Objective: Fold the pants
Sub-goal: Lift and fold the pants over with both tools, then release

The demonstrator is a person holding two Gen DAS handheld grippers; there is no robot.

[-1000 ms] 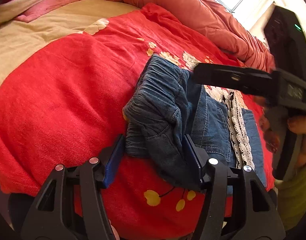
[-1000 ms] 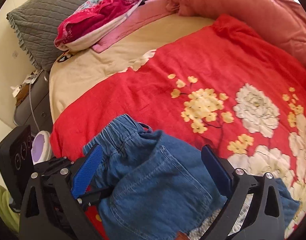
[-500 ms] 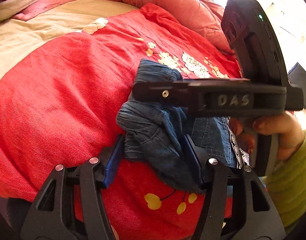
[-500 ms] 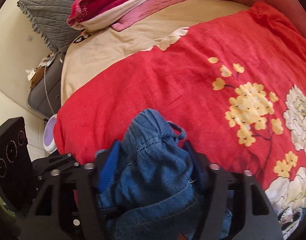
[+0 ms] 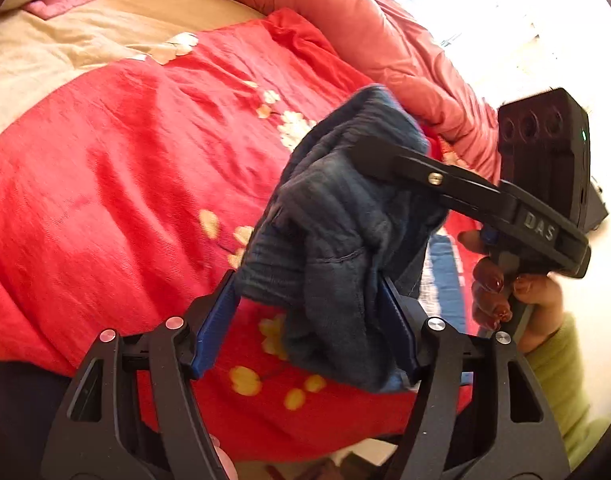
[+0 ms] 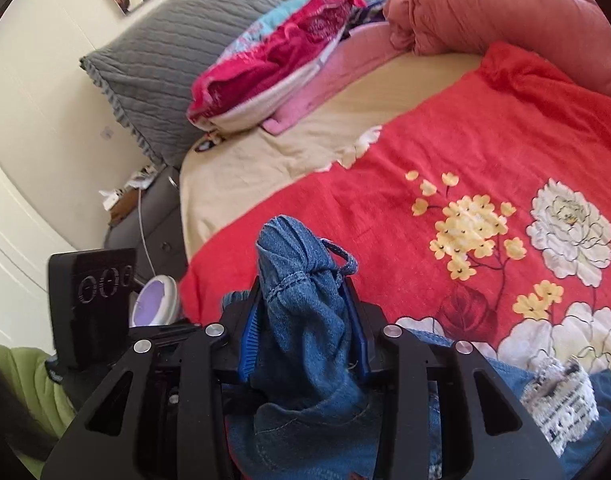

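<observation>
The blue denim pants (image 5: 337,232) have an elastic waistband and a lace trim (image 6: 561,404). My left gripper (image 5: 309,320) is shut on a bunched part of the waistband and holds it above the red floral blanket (image 5: 125,184). My right gripper (image 6: 305,320) is shut on another bunch of the waistband (image 6: 301,280), also lifted. In the left wrist view the right gripper (image 5: 385,160) reaches in from the right, clamped on the denim's upper end. The rest of the pants hangs down toward the blanket.
A salmon quilt (image 5: 365,40) is rolled along the far side of the bed. A grey pillow (image 6: 165,40) and folded pink and red bedding (image 6: 281,64) lie at the head. A nightstand (image 6: 153,216) and a round purple device (image 6: 155,300) stand beside the bed.
The right gripper closed on the waistband. Both grippers have lifted the bunched denim off the blanket, and the right gripper has swung to the right of the left one.
</observation>
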